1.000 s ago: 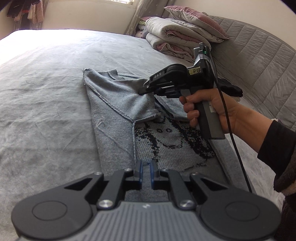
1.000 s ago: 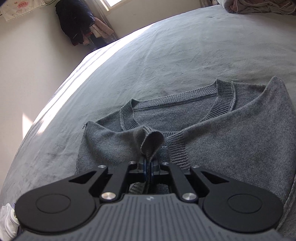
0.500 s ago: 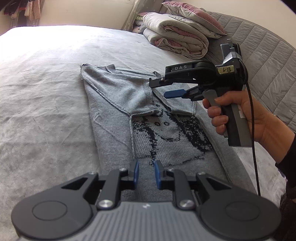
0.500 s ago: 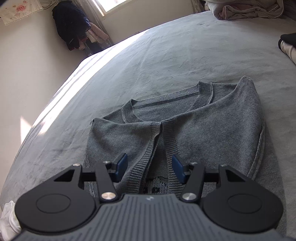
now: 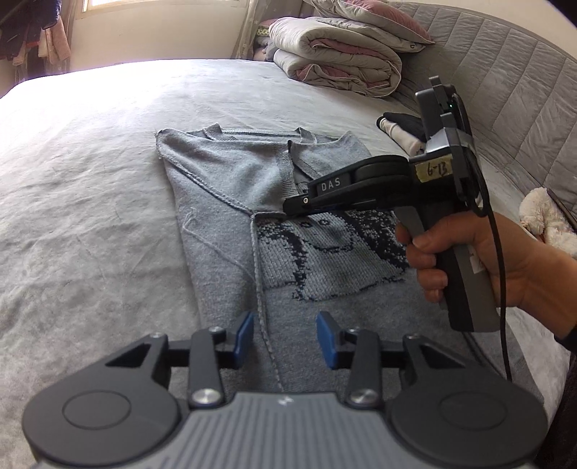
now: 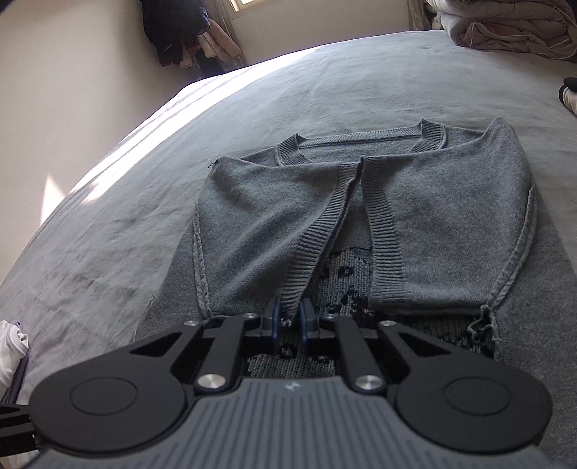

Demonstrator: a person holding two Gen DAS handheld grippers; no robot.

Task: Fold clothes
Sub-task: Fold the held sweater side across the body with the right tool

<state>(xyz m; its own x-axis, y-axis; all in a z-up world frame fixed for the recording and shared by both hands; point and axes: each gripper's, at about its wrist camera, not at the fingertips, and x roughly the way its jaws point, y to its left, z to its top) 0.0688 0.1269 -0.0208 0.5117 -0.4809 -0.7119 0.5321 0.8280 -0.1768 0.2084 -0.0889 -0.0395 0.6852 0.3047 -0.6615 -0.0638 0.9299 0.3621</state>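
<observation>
A grey knit sweater (image 5: 230,180) with a dark patterned front lies flat on the bed, both sleeves folded in over the chest. My left gripper (image 5: 285,341) is open and empty, just above the sweater's lower part beside a side seam. My right gripper (image 6: 288,321) has its blue pads nearly closed on the ribbed cuff (image 6: 299,285) of the left folded sleeve, low over the sweater. In the left wrist view the right gripper (image 5: 299,209) reaches in from the right over the pattern. The sweater also fills the right wrist view (image 6: 450,223).
The bed (image 5: 90,162) has a grey cover. Folded quilts (image 5: 339,61) are stacked at the head, by a padded grey headboard (image 5: 523,93). A dark and white bundle (image 5: 400,128) and a plush toy (image 5: 544,220) lie at the right. Clothes (image 6: 180,32) hang by the wall.
Both grippers let go of the sweater and opened. My left gripper drew back and opened wider. My right gripper then came down and closed around the cuff of the folded sleeve.
</observation>
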